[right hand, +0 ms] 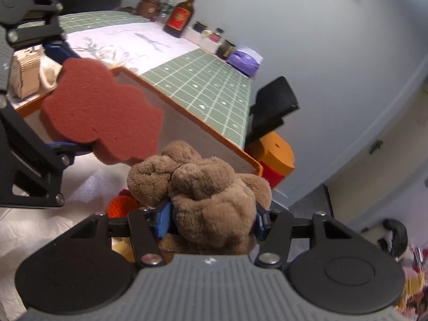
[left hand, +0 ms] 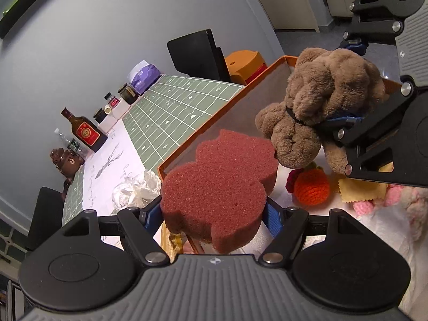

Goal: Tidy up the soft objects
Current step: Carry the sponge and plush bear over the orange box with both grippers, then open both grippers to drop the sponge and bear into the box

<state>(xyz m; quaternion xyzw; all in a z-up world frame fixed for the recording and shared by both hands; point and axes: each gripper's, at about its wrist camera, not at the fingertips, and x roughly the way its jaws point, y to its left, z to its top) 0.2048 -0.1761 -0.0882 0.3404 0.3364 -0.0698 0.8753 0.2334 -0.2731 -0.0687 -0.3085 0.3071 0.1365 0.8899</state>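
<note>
The left tongs [left hand: 214,214] pinch a reddish-brown sponge [left hand: 222,187] (bear-shaped), held above the near corner of the orange-rimmed box [left hand: 203,131]. At two o'clock from it, the right tongs [right hand: 211,222] squeeze a brown plush bear [right hand: 208,200] over the box. Below, at four o'clock, an orange crochet ball [left hand: 311,186] lies on the worktop [left hand: 171,107].

We can read no words anywhere. The brown bottle [left hand: 84,131] carries a red label [left hand: 86,133] with a gold round emblem, but its lettering is too small and blurred to make out in either view.
</note>
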